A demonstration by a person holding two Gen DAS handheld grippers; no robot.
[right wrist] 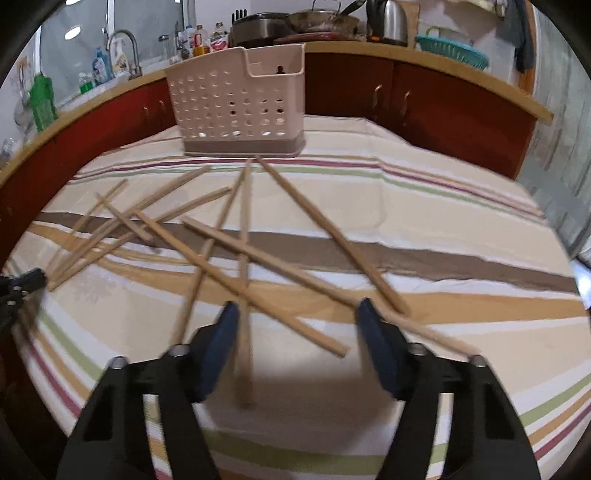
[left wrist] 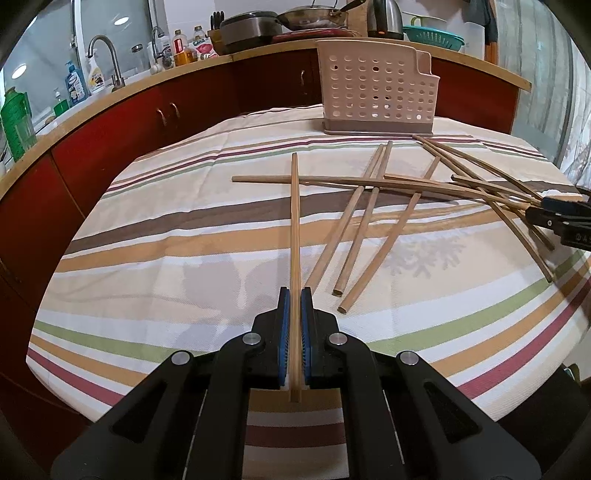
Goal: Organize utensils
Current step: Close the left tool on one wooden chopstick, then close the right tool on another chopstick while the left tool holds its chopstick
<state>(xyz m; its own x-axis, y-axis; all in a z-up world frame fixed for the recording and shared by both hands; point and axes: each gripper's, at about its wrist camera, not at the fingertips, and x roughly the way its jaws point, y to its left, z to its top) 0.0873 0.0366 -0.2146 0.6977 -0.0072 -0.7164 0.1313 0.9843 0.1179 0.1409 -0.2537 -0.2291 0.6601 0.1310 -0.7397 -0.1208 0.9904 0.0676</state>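
Note:
My left gripper is shut on a wooden chopstick that points forward toward the perforated beige utensil holder. Several loose chopsticks lie crossed on the striped tablecloth to its right. My right gripper is open and low over the pile; one chopstick runs between its fingers, close to the left pad. The holder stands at the far side in the right wrist view. The right gripper also shows at the right edge of the left wrist view.
The table under the striped cloth ends near red cabinets. A wooden counter behind holds a sink tap, bottles, pans, a kettle and a teal colander.

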